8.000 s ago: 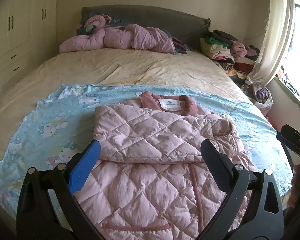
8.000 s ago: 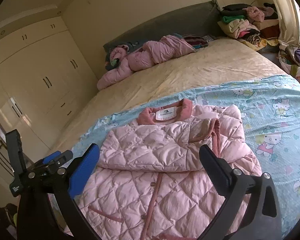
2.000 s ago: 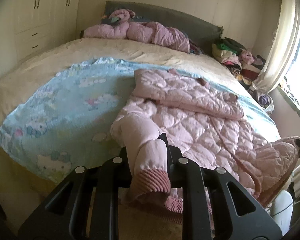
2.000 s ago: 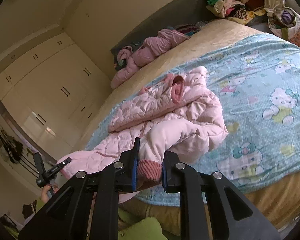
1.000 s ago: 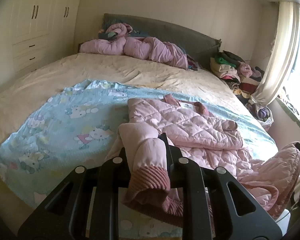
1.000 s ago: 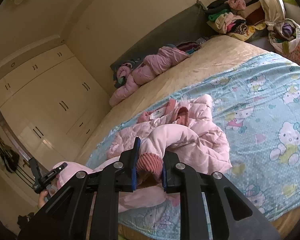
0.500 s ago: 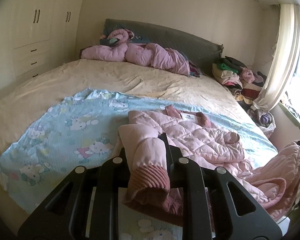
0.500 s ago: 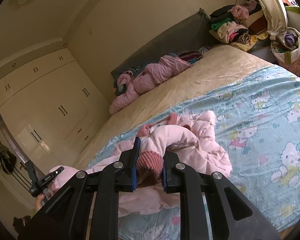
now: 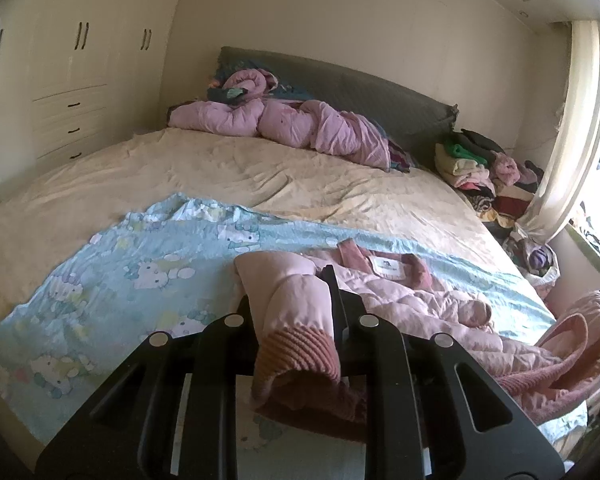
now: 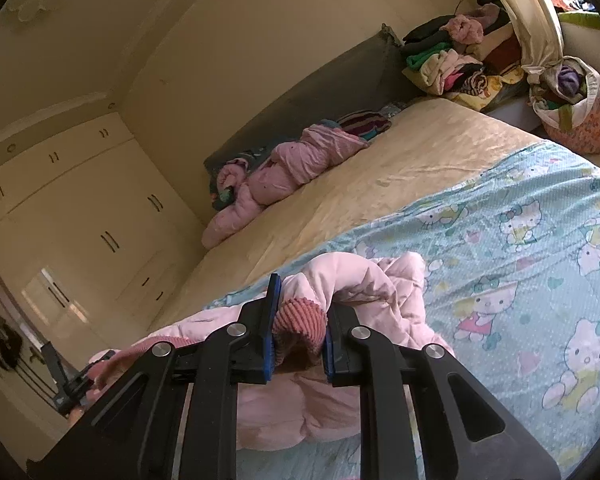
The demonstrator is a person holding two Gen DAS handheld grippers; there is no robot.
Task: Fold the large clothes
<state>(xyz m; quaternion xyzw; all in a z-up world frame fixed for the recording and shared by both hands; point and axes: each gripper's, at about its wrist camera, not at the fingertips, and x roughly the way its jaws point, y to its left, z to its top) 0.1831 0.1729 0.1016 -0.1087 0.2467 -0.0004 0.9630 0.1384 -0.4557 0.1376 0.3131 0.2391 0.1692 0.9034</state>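
Observation:
A pale pink quilted jacket (image 9: 432, 300) lies on a blue Hello Kitty sheet (image 9: 140, 264) on the bed, collar and white label toward the headboard. My left gripper (image 9: 292, 300) is shut on the jacket's ribbed hem at its left corner and holds it lifted over the body. My right gripper (image 10: 298, 308) is shut on the ribbed hem at the other corner, and the jacket (image 10: 380, 284) bunches under it. The right-held corner shows at the right edge of the left wrist view (image 9: 580, 332).
A cream bedspread (image 9: 260, 172) covers the far half of the bed. A pink duvet roll (image 9: 284, 120) lies by the grey headboard. A pile of clothes (image 9: 484, 164) and a full bag (image 10: 568, 100) stand to the right. White wardrobes (image 10: 80, 216) line the left wall.
Both grippers, still shut on the hem corners, have carried the lower part of the jacket up and forward over its body toward the collar. The jacket bunches more beneath them.

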